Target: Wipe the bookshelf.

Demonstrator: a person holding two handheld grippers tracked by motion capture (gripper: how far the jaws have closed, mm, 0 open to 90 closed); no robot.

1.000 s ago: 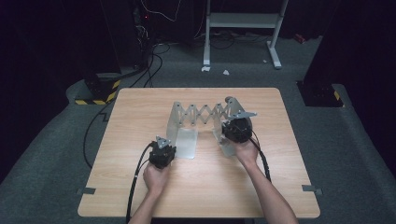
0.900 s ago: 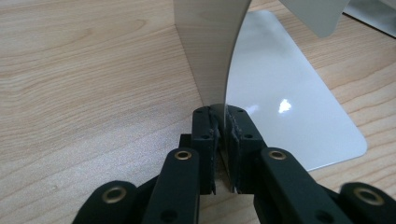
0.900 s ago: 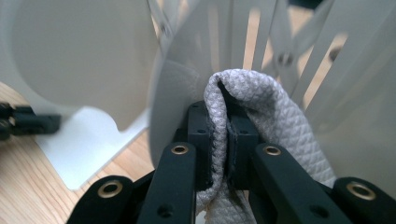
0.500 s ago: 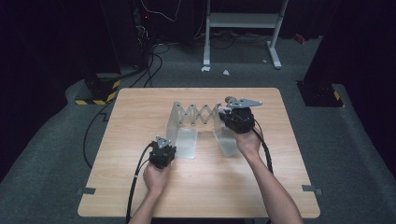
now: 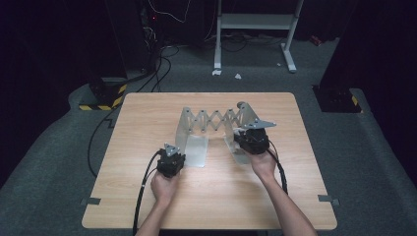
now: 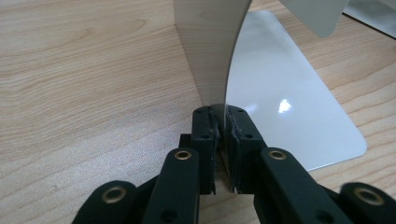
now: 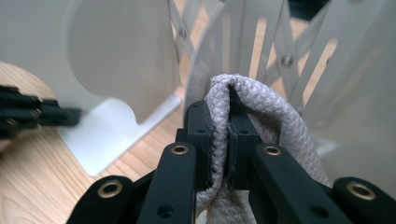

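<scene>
Down on the pale wooden table (image 5: 147, 187), my left hand (image 5: 164, 187) comes in low from the near edge, wrist straight, with the left gripper (image 5: 171, 160) pointing away from me at the near-left foot of the silver metal accordion rack (image 5: 216, 120). In the left gripper view its jaws are drawn almost together on the thin edge of the rack's upright left end plate (image 6: 210, 46), right where that plate bends into its flat base plate (image 6: 289, 93) lying on the wood. The grip sits low, at the corner nearest me.

My right forearm angles in from the lower right, the right hand (image 5: 263, 164) raised a little and tipped forward, so the right gripper (image 5: 252, 140) sits against the rack's right end, just under the slanted end plate. In the right gripper view its jaws are narrow and pinch a fold of grey-white woven cloth (image 7: 261, 112); the cloth bulges over the fingertips and hangs down to the right. It lies pressed close to the rack's slotted scissor bars (image 7: 261, 42); whether it touches them I cannot tell. The two grippers are well apart, one at each end of the stretched rack.
</scene>
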